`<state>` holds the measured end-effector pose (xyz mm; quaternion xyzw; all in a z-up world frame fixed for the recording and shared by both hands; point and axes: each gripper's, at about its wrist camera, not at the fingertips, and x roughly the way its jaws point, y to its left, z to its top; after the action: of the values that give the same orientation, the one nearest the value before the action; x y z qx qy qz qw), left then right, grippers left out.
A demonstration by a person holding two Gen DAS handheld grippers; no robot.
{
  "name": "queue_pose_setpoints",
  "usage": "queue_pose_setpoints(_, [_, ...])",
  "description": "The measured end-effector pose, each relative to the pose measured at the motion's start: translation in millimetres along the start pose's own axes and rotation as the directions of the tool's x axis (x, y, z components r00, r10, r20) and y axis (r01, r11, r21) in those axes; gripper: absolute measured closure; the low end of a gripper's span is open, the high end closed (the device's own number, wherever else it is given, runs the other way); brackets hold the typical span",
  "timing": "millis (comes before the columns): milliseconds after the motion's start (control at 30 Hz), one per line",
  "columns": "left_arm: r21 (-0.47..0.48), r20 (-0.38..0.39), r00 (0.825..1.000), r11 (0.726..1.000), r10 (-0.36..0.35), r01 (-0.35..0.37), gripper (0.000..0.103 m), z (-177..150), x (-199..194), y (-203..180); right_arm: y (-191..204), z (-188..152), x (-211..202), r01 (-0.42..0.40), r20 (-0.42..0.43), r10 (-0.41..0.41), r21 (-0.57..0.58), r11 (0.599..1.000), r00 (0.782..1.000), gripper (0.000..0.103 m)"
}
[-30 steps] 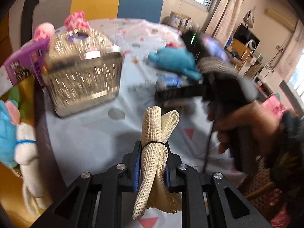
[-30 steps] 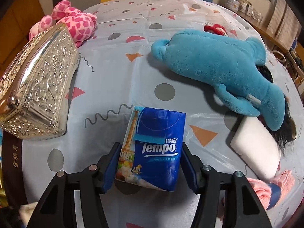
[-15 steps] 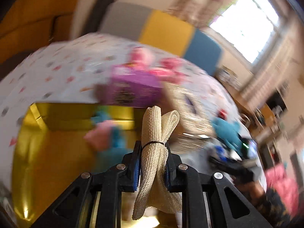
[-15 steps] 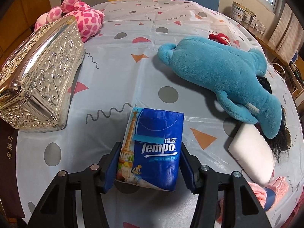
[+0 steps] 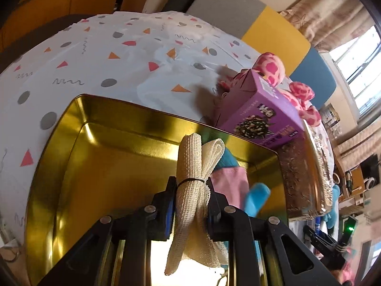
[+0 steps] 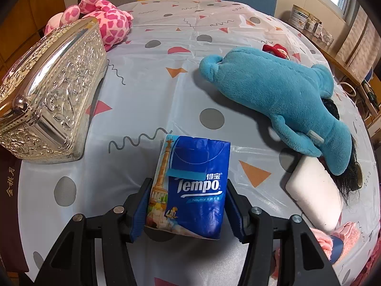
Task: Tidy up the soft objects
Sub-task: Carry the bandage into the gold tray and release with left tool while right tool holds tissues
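My left gripper (image 5: 190,190) is shut on a rolled cream mesh cloth (image 5: 194,166) tied with a black band, held above a gold tin box (image 5: 100,157). A pink and blue soft toy (image 5: 235,186) lies in the box behind the cloth. My right gripper (image 6: 187,205) is shut on a blue Tempo tissue pack (image 6: 193,186) just above the table. A blue plush whale (image 6: 281,95) lies to the right, with a white sponge (image 6: 314,195) and black hair under its tail. A pink spotted plush (image 6: 107,21) sits at the far left.
A purple carton (image 5: 262,112) leans at the gold box's far right corner, beside the silver embossed box (image 5: 307,174), which also shows in the right wrist view (image 6: 50,93). A pink towel (image 6: 333,238) lies at the right edge. The table (image 6: 166,76) has a patterned cloth.
My left gripper swung left with the mesh cloth, from over the table by the silver box to over the gold box. My right gripper kept its hold on the tissue pack and hardly moved.
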<state>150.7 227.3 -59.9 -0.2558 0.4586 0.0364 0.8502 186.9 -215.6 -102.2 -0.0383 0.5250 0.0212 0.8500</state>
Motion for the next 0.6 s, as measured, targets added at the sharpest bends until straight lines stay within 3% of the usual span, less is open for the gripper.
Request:
queue_pose_setpoints(100, [-0.002,-0.007,1.000,1.000,0.025,-0.025,0.080,3.3,10.8,-1.7,0.4,-0.3,-0.6,0.001,0.000,-0.001,-0.004,1.000,1.000,0.046])
queue_pose_setpoints(167, [-0.001,-0.001,0.999,0.999,0.035,-0.035,0.073,7.1,14.8,-2.7,0.5,-0.4,-0.9,0.003,0.000,-0.003,-0.008,1.000,1.000,0.046])
queue_pose_setpoints(233, [0.004,0.002,0.999,0.999,0.044,-0.044,0.048,9.6,17.1,-3.1,0.2,-0.4,-1.0,0.003,0.000,-0.003,-0.009,1.000,1.000,0.046])
queue_pose_setpoints(300, [0.003,0.005,0.999,0.999,0.038,-0.038,0.040,11.1,17.1,-3.1,0.0,-0.5,-1.1,0.003,0.000,-0.003,-0.009,1.000,1.000,0.046])
queue_pose_setpoints(467, [0.046,0.070,0.994,0.995,0.084,-0.088,0.040,5.0,-0.6,-9.6,0.1,-0.5,-1.5,0.007,0.001,-0.007,-0.013,1.000,1.000,0.046])
queue_pose_setpoints(600, [0.127,0.164,0.975,0.977,0.148,-0.169,0.040,-17.6,-29.1,-23.7,0.9,-0.7,-1.9,0.011,0.001,-0.011,-0.017,1.000,1.000,0.046])
